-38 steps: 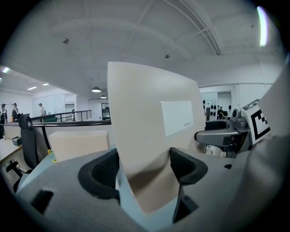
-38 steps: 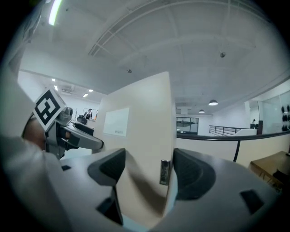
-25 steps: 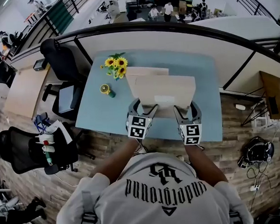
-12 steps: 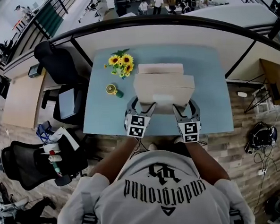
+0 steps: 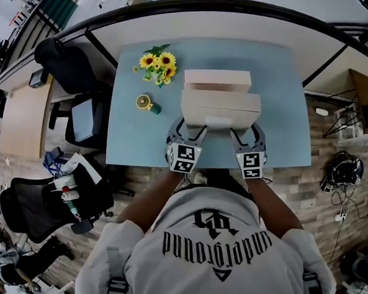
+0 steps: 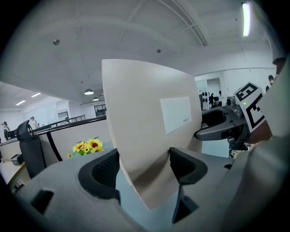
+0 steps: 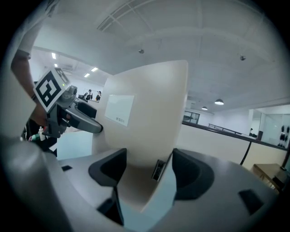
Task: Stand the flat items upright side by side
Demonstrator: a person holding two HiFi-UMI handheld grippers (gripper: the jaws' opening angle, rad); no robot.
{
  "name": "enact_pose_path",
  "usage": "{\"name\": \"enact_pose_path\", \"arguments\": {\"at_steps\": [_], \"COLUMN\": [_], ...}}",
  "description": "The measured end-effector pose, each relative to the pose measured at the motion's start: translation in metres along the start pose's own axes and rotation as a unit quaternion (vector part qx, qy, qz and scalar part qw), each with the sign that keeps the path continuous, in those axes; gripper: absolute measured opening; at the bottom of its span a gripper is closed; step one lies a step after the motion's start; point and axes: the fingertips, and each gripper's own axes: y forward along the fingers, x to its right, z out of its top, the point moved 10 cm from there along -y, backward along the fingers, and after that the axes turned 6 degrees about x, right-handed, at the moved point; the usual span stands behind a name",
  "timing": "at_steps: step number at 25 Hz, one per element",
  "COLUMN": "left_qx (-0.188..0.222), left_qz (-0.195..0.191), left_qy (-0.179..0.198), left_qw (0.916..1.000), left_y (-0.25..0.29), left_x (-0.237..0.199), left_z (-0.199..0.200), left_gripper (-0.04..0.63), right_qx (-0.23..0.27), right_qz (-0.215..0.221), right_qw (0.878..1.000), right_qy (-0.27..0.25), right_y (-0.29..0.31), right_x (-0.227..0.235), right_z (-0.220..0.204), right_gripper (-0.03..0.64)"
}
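A flat tan cardboard box (image 5: 221, 108) with a white label stands on edge over the light blue table (image 5: 134, 140), just in front of a second, similar box (image 5: 217, 79) that stands upright. My left gripper (image 5: 186, 129) is shut on the front box's lower left corner and my right gripper (image 5: 244, 132) on its lower right corner. In the left gripper view the box (image 6: 145, 122) fills the gap between the jaws of the left gripper (image 6: 142, 165). In the right gripper view the box (image 7: 145, 127) sits between the jaws of the right gripper (image 7: 147, 170). Whether the box rests on the table is hidden.
A bunch of sunflowers (image 5: 157, 63) and a small yellow and green object (image 5: 145, 103) sit on the table left of the boxes. Black office chairs (image 5: 67, 63) stand left of the table. A partition wall (image 5: 226, 29) runs behind it.
Both grippers have come down with the front box, bringing it lower and closer in front of the rear box. The box stands less tilted than before.
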Motion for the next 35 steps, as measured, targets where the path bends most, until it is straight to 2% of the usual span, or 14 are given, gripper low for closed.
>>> {"name": "enact_pose_path", "arguments": {"at_steps": [5,19,27,35], "left_qx": [-0.004,-0.02,-0.028,-0.022], "left_qz": [0.011,0.02,0.024,0.025], "left_qy": [-0.01,-0.017,-0.009,0.017], "left_qw": [0.9999,0.9994,0.9993,0.9993], "left_y": [0.016,0.055,0.065,0.072], "left_x": [-0.006,-0.012,-0.018,-0.027], "left_z": [-0.016,-0.033,-0.044,-0.05], "left_gripper": [0.341,0.357,0.353,0.345], "right_qx": [-0.012,-0.056,-0.056,-0.051], "right_qz": [0.007,0.018,0.023,0.021], "right_qw": [1.0,0.998,0.997,0.998], "right_qy": [-0.009,-0.026,-0.039,-0.043], "right_y": [0.026,0.068,0.083,0.091], "right_x": [0.005,0.025,0.028,0.026], "right_z": [-0.016,-0.046,-0.048,-0.053], "right_gripper": [0.304,0.299,0.299,0.299]}}
